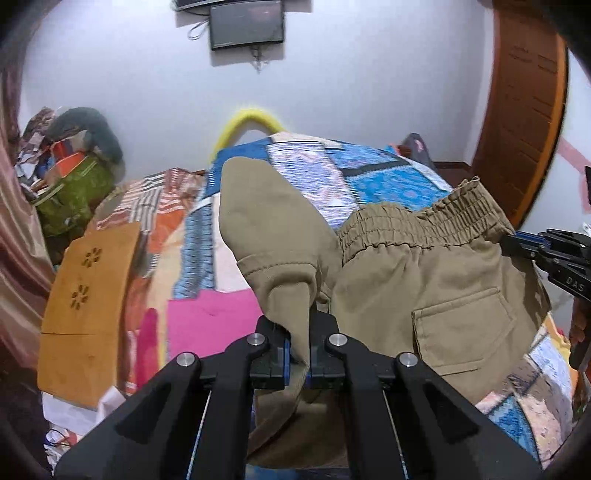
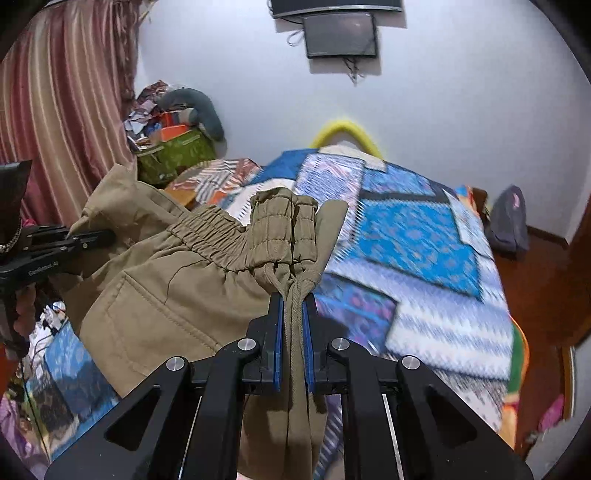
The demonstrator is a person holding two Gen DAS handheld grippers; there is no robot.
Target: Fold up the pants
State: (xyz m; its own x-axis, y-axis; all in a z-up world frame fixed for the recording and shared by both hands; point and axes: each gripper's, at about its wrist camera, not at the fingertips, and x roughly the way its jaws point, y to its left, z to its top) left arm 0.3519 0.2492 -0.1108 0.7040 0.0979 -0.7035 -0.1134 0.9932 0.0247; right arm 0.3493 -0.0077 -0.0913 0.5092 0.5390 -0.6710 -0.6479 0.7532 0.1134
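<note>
Both claws, left claw [image 1: 298, 345] and right claw [image 2: 293, 325], are pinching the soft, limp pants [image 1: 443, 280] over the bed [image 2: 413, 236], probably at waistband corners; cloth is sagging.

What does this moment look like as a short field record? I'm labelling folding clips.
garment: khaki pants, elastic waistband, patch pocket
left gripper: shut on pants, at a hemmed edge
right gripper: shut on pants, bunched waistband end
pants state: lifted, hanging between both grippers
surface below: patchwork bedspread
background: wall screen, striped curtain
</note>
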